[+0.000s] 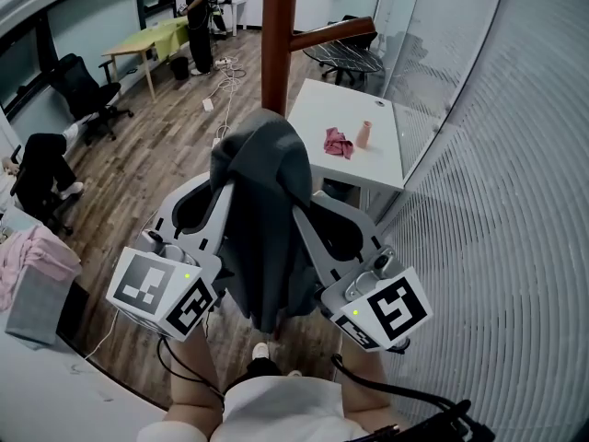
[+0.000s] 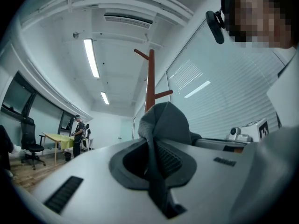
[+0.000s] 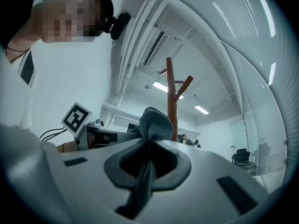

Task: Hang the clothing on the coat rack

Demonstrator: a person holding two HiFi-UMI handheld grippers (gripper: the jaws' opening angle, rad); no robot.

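A dark grey garment (image 1: 262, 210) hangs bunched between my two grippers, held up close to the brown wooden coat rack pole (image 1: 278, 35) with its angled peg (image 1: 331, 33). My left gripper (image 1: 224, 191) is shut on the garment's left side and my right gripper (image 1: 302, 208) is shut on its right side. In the left gripper view the fabric (image 2: 163, 125) is pinched in the left gripper (image 2: 152, 148), with the rack (image 2: 150, 78) behind it. In the right gripper view the cloth (image 3: 154, 120) is clamped in the right gripper (image 3: 148, 148), in front of the rack (image 3: 172, 92).
A white table (image 1: 386, 168) just right of the rack holds a pink cloth (image 1: 338, 143) and a small bottle (image 1: 363, 134). A glass wall with blinds (image 1: 497, 155) runs along the right. Office chairs (image 1: 87, 90), a green table (image 1: 152, 44) and a person (image 1: 198, 17) are far left.
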